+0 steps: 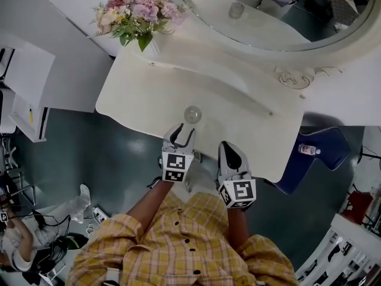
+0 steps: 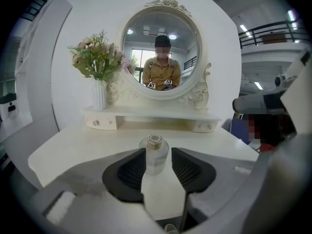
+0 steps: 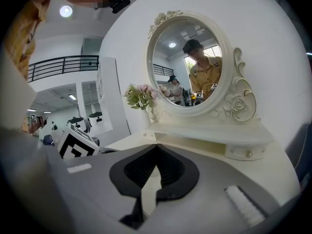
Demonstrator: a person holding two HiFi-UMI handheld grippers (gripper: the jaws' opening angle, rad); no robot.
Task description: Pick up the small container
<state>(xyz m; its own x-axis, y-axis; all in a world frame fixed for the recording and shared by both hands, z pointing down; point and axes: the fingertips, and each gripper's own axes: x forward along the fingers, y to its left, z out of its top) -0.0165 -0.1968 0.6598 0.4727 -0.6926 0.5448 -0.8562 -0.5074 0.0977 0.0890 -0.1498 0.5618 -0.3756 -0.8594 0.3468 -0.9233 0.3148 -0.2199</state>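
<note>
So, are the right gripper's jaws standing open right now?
No, the right gripper has its jaws touching at the tips, with nothing between them.

One small container (image 1: 192, 114), one bunch of flowers (image 1: 138, 12), one mirror (image 1: 280, 16), one dressing table (image 1: 149, 94), two tongs (image 1: 181, 128) (image 1: 230, 149).

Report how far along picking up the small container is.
Done: the left tongs are lined up on the small glass container, which stands on the white dressing table. In hand: their jaws are apart with the container at their tips, not gripped. Left: close on it and lift. The right tongs are shut and empty.
</note>
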